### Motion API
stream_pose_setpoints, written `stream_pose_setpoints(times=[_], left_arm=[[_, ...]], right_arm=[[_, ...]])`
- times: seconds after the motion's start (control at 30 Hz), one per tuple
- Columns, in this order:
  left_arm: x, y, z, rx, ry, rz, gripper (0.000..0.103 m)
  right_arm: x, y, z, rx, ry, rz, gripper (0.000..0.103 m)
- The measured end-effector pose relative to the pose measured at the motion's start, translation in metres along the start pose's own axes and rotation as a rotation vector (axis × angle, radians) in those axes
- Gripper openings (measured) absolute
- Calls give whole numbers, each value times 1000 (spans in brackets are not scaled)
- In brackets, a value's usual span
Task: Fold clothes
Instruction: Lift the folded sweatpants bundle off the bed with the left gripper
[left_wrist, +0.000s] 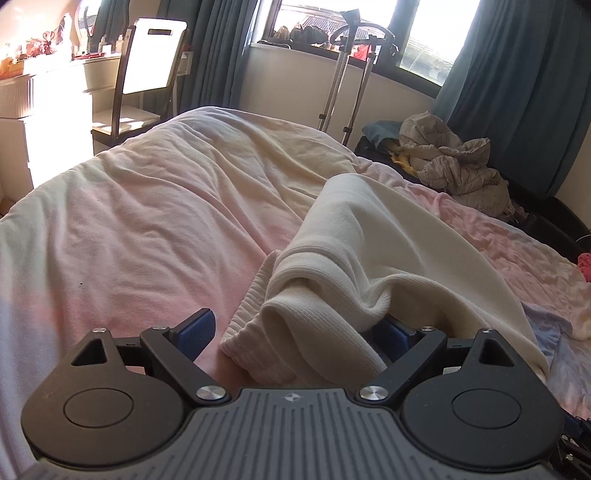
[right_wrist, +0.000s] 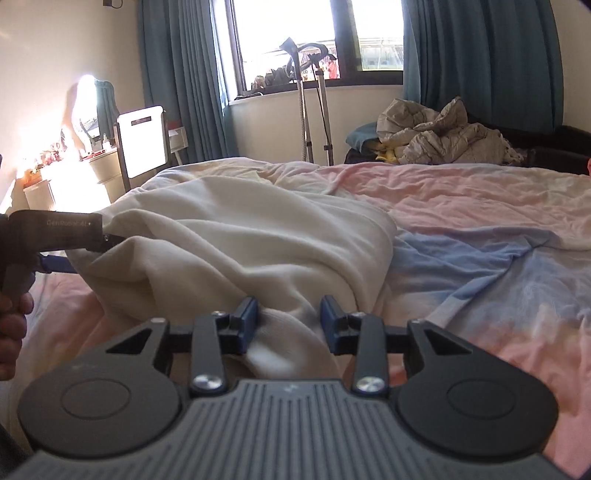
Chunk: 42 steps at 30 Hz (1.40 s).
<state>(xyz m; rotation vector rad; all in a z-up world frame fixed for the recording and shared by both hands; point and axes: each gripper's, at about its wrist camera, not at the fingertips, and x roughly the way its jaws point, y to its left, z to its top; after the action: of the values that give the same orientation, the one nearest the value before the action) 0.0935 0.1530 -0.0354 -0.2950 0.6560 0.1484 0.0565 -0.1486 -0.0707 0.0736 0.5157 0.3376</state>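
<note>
Left gripper wide; right gripper half-open astride sweater.

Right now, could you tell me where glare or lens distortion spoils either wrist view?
Left wrist view: sunlight blows out the dresser at upper left, and the fisheye bows the window sill; the cream garment stays evenly lit. Right wrist view: the same glare washes out the dresser at left; the garment reads clearly.
</note>
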Motion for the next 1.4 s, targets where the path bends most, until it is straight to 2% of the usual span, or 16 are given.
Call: stream_pose_setpoints(times=[0.13,0.3,0.5,0.57,0.67,0.73,0.93,1.1,1.23,1.4], left_arm=[[-14,7,-4,-91,-1,-43,93],[-30,21,-23,-335,37,-167,93],[-5,43,-54,-666,193,-293,92],[5,51,-60,-751,204,-324,92],[18,56,-63,-811,207,-324,92],[23,52,-62,-803,196,-321,92],[26,31,-52,-687,179,-301,91],[28,28,-50,-668,179,-298,91],[27,21,-45,-598,167,-268,91],[27,17,-42,-568,163,-253,91]], right_arm=[[1,3,-1,-1,-1,-8,43],[-1,-1,-5,32,-5,6,43],[-3,2,-6,26,-4,-1,44],[-3,2,-6,28,-2,0,44],[-2,1,-5,34,0,0,45],[-2,1,-5,32,0,-2,45],[-3,-2,-5,59,-2,8,45],[-4,-6,-5,87,-8,19,45],[-5,-8,-6,116,-12,30,45],[-6,-10,-6,132,-16,37,46]])
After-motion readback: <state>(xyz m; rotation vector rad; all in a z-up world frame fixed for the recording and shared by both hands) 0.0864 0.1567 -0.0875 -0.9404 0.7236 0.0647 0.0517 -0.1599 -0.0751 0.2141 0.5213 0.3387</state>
